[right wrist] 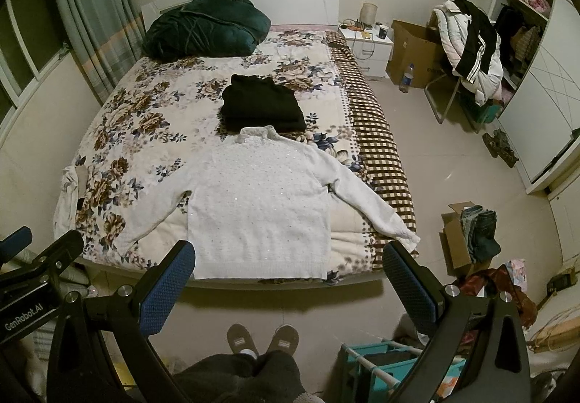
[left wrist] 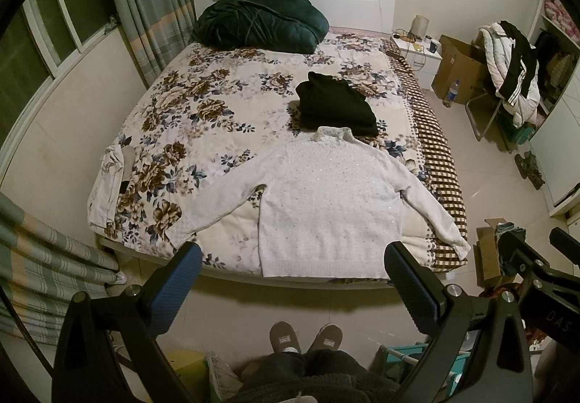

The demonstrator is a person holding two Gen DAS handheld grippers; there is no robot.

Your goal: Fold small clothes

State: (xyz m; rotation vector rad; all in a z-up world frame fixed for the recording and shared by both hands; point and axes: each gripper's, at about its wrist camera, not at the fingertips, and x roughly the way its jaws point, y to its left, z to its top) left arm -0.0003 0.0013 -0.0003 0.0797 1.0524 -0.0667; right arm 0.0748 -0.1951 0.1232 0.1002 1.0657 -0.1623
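On the bed point(left wrist: 217, 105), near its foot edge, a white sweater point(left wrist: 326, 200) is laid out flat with both sleeves spread, and a folded black garment point(left wrist: 337, 105) sits just past its collar. Left tongs point(left wrist: 293, 279) and right tongs point(right wrist: 290, 279) both gape wide above the floor, holding nothing.

white sweater point(left wrist: 328, 200) | flat, sleeves spread, near bed edge | black folded garment point(left wrist: 337, 105) | touching its collar

Bed point(left wrist: 427, 134): white sweater point(left wrist: 326, 207), black folded garment point(left wrist: 337, 105), green quilt point(left wrist: 261, 18).
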